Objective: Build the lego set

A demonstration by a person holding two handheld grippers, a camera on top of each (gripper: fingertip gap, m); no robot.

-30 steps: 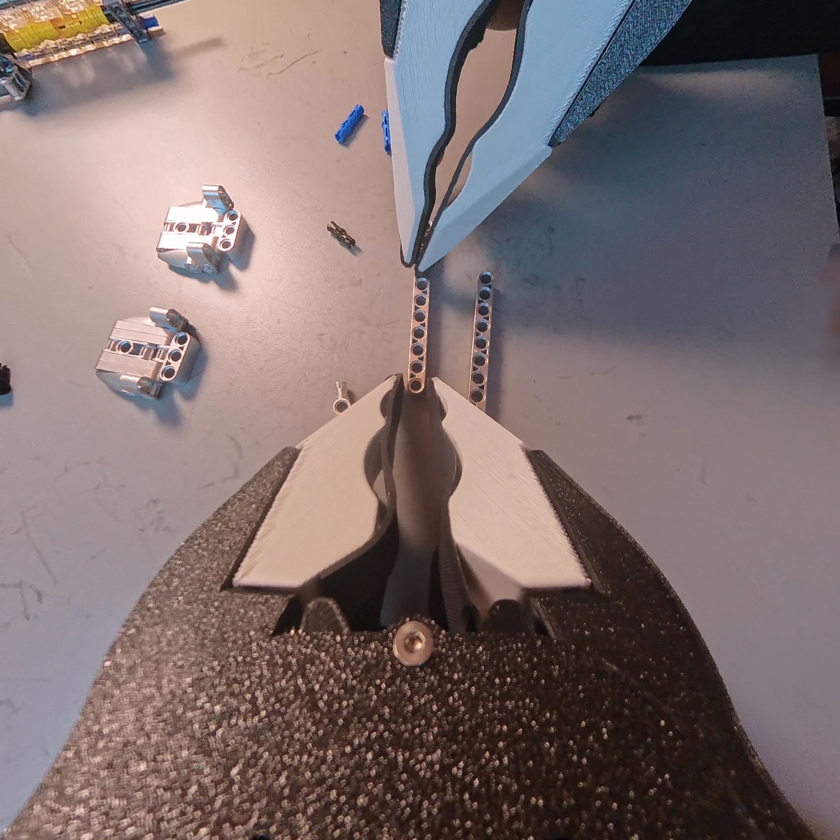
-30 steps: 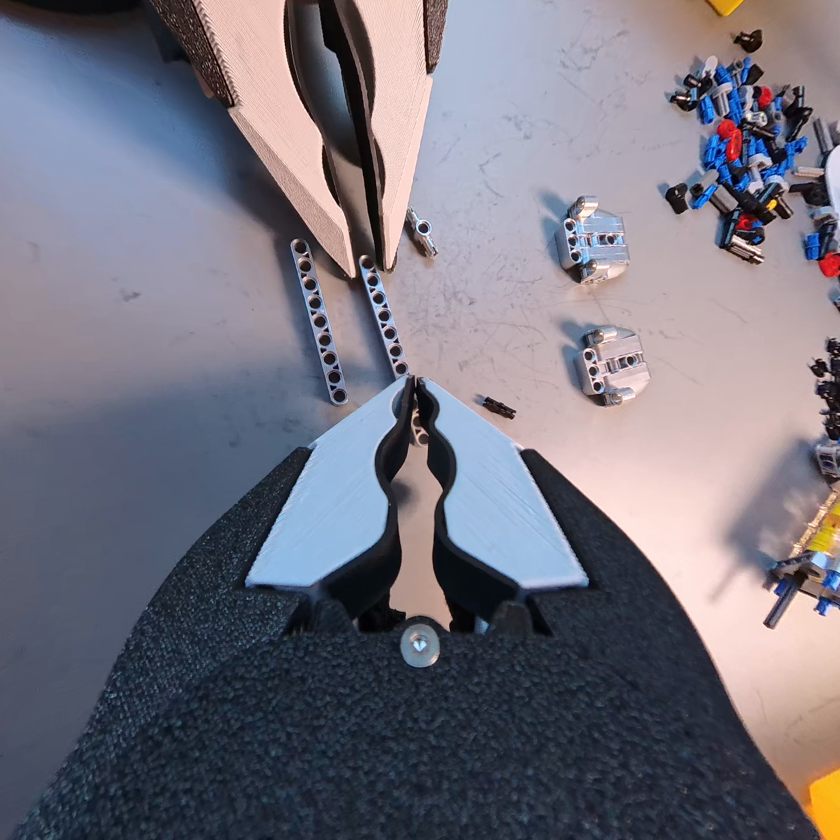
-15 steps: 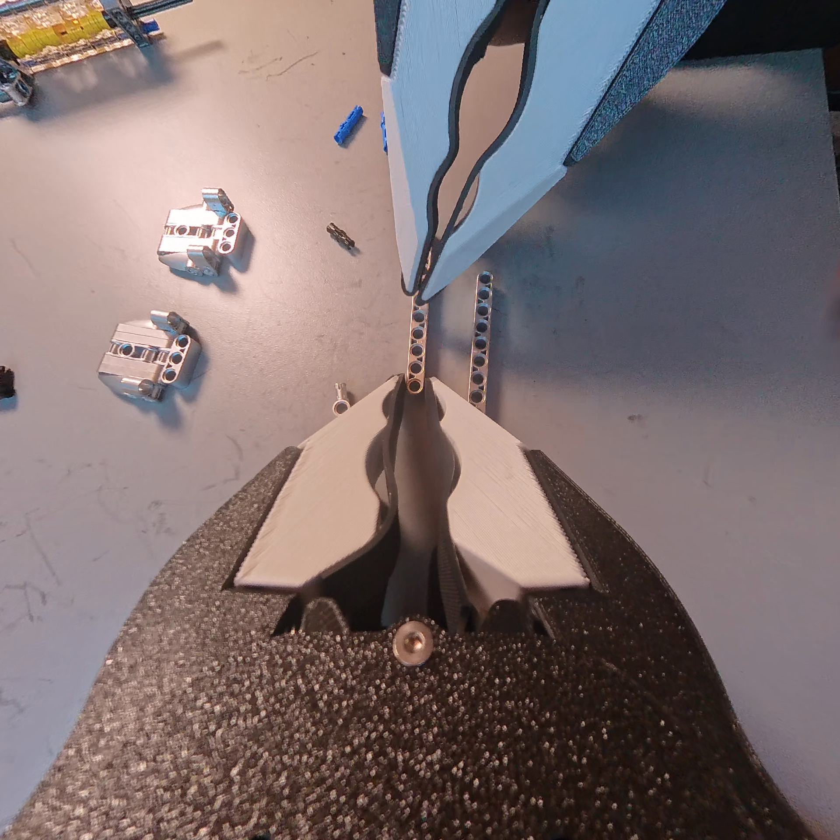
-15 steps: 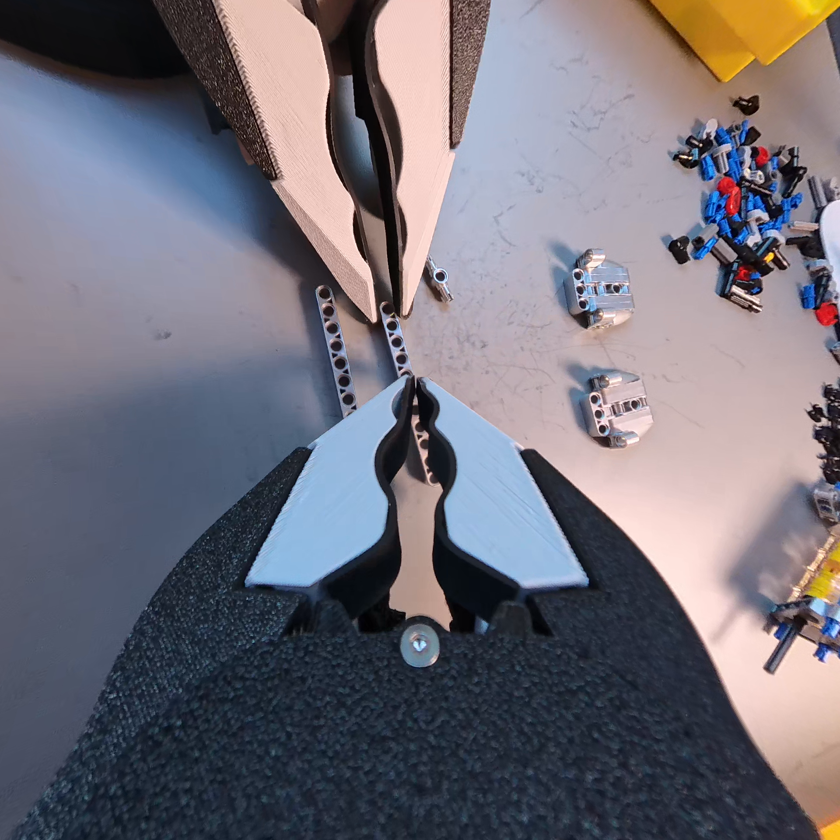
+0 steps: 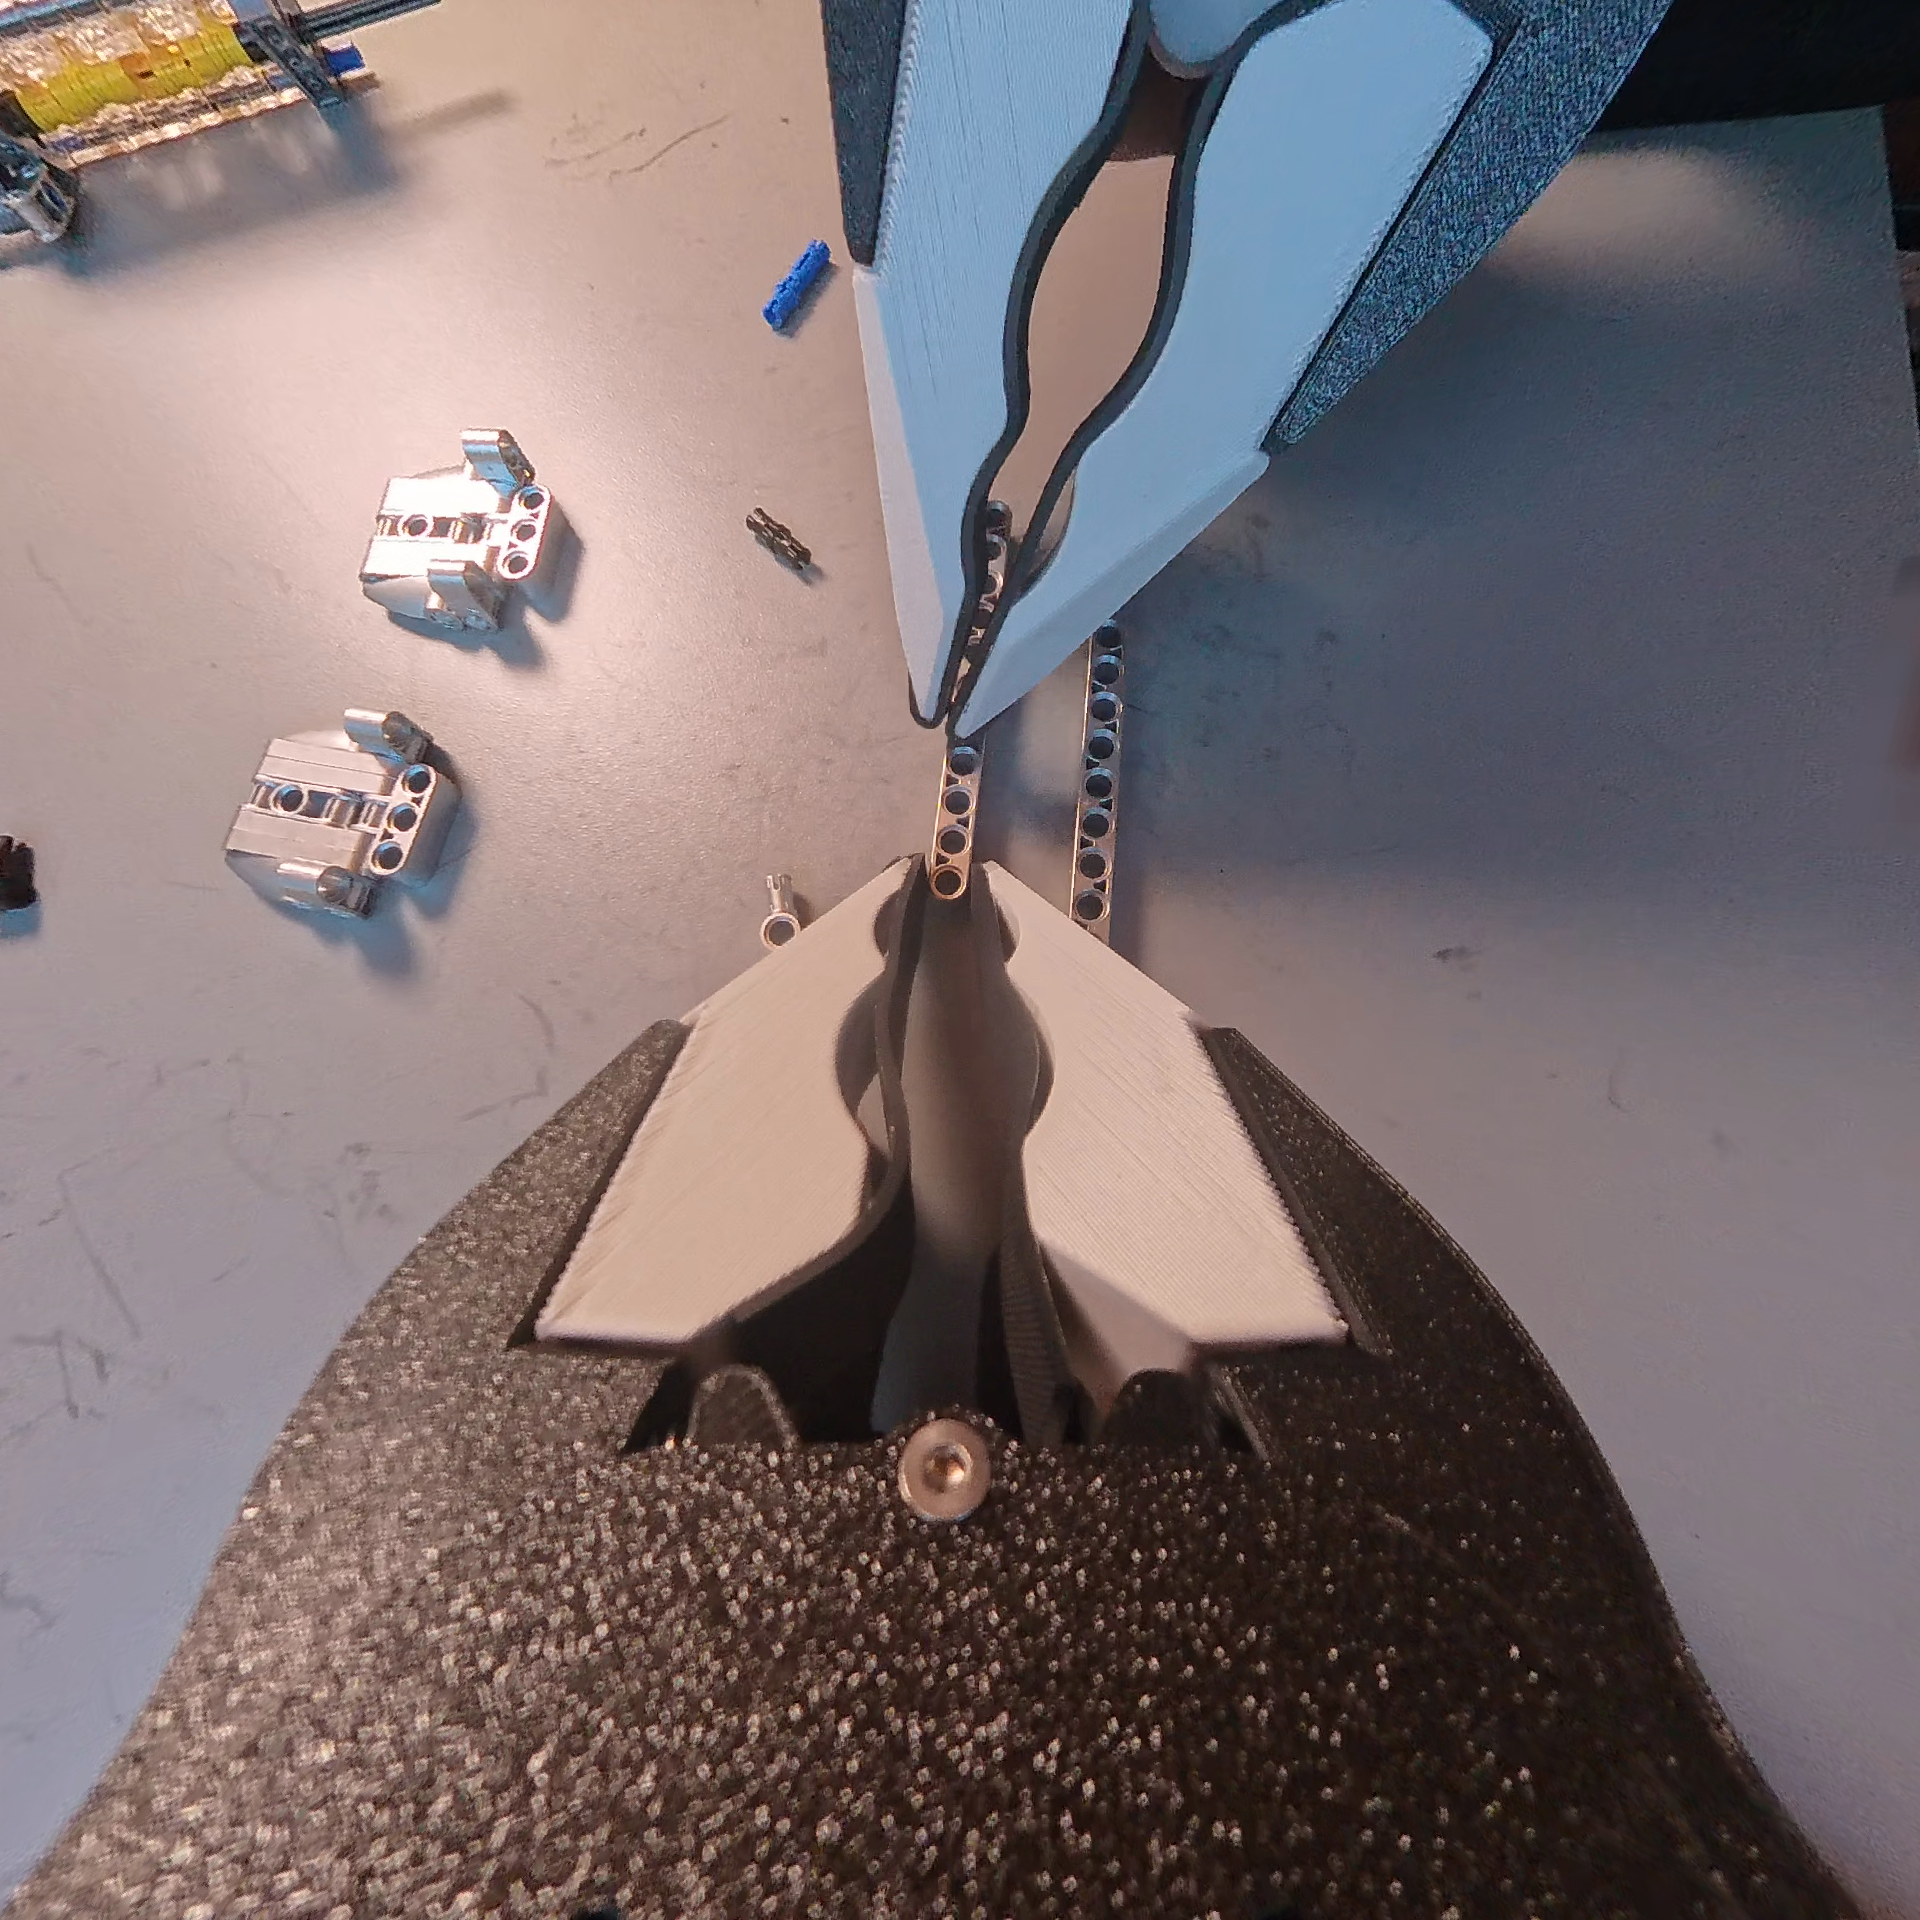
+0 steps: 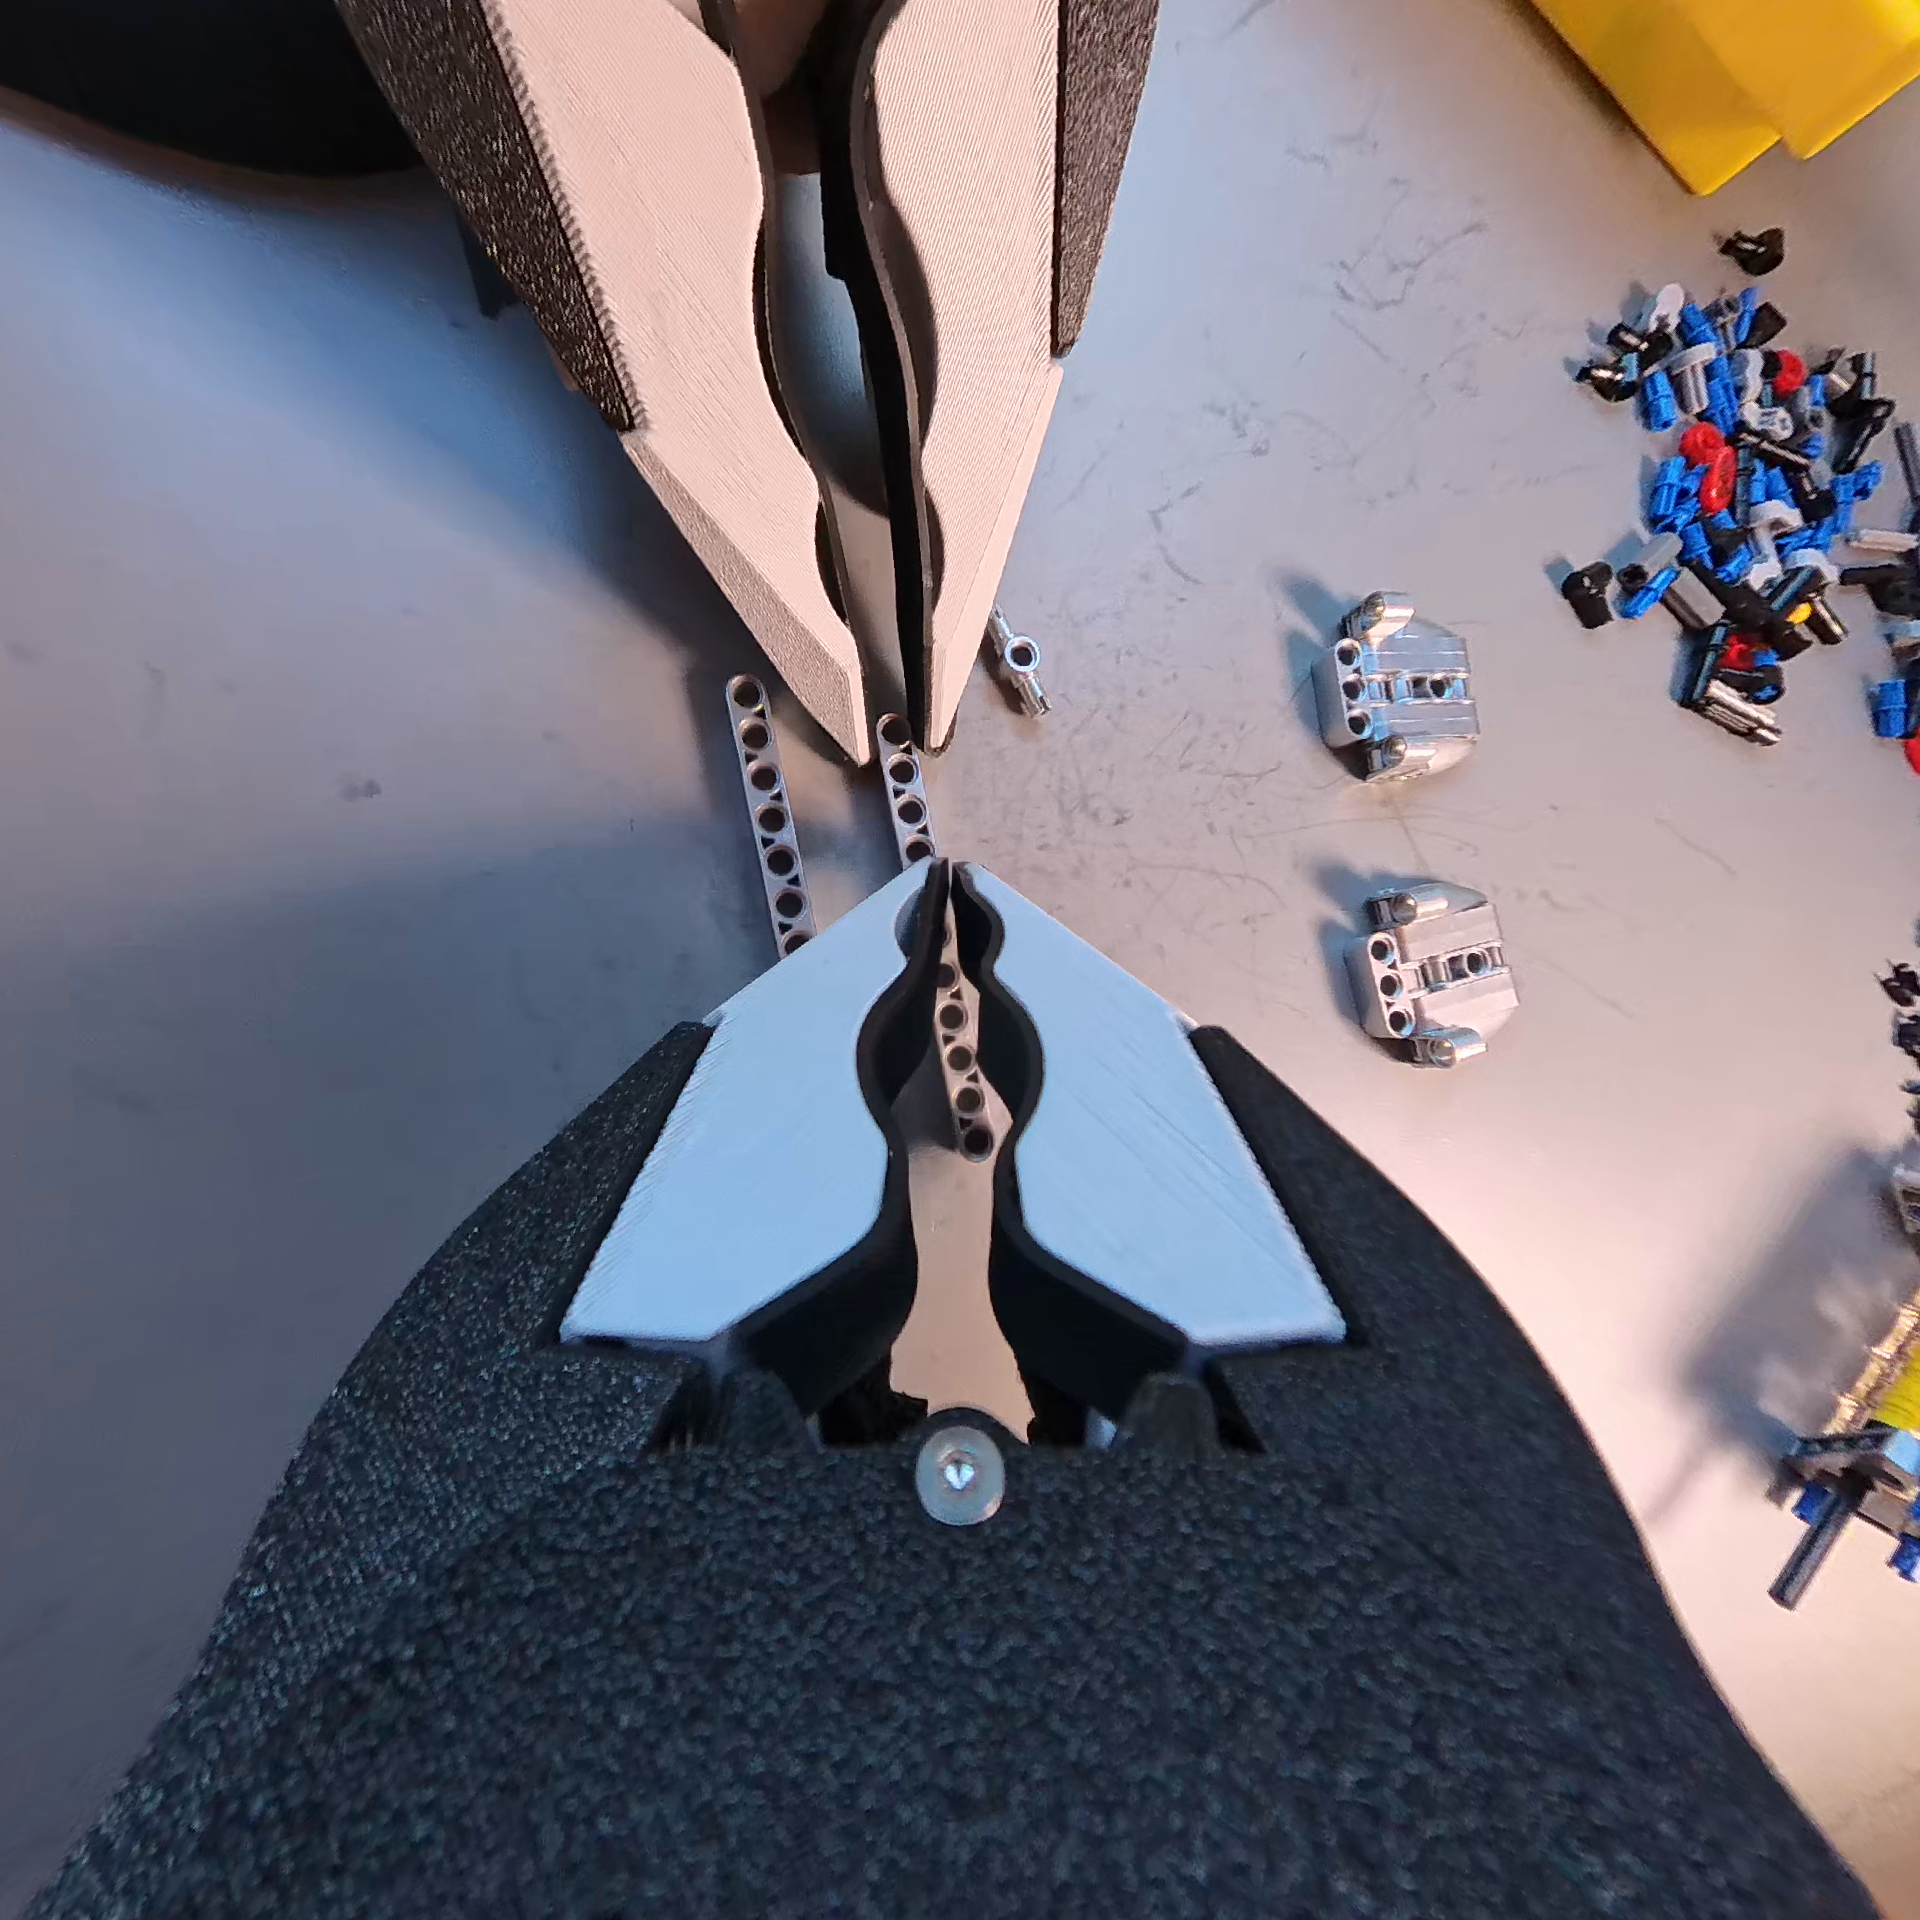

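Note:
A grey beam with holes [image 5: 958, 805] lies lengthwise between my two grippers, which face each other tip to tip. My left gripper [image 5: 951, 878] is shut on the beam's near end, which shows between its tips; it also shows in the right wrist view [image 6: 896, 743]. My right gripper [image 6: 943, 868] is shut and sits over the same beam [image 6: 906, 800], whose far part shows through the gap behind its tips. It also shows in the left wrist view [image 5: 951, 719]. A second grey beam [image 5: 1096, 790] lies on the table beside the first.
Two silver-grey panel pieces [image 6: 1397, 686] [image 6: 1429, 971] lie to one side, with a small grey pin [image 6: 1020, 665] near the left fingertips. A black pin [image 5: 781, 537] and a blue pin [image 5: 798, 283] lie loose. A pile of small parts [image 6: 1745, 488], a yellow bin [image 6: 1745, 73] and a part-built model [image 6: 1870, 1455] stand farther off. The tips of both grippers are at nearly the same place. It is some 6 cm from my right tips to the black pin [image 5: 781, 537].
My right gripper has moved along the beam toward my left gripper and now covers more of it. My left gripper has stayed on the beam's end.

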